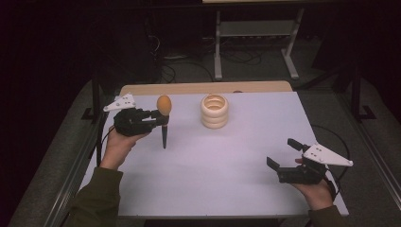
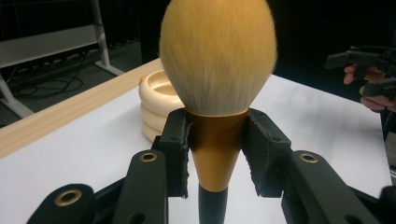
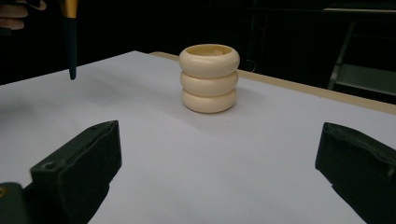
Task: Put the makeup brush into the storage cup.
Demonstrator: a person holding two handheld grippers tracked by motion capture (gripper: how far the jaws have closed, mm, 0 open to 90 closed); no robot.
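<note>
While we scan from the left of the high view, we count one makeup brush (image 1: pixel 164 113), upright with bristles up and handle down, clamped at its gold ferrule by our left gripper (image 1: pixel 156 117). Centre frame stands one cream ribbed holder (image 1: pixel 214 111). Lower right, our right gripper (image 1: pixel 284 153) gapes wide, holding nothing.

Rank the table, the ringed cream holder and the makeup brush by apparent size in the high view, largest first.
1. table
2. makeup brush, longer though thin
3. ringed cream holder, bulkier, so these two are close.
</note>
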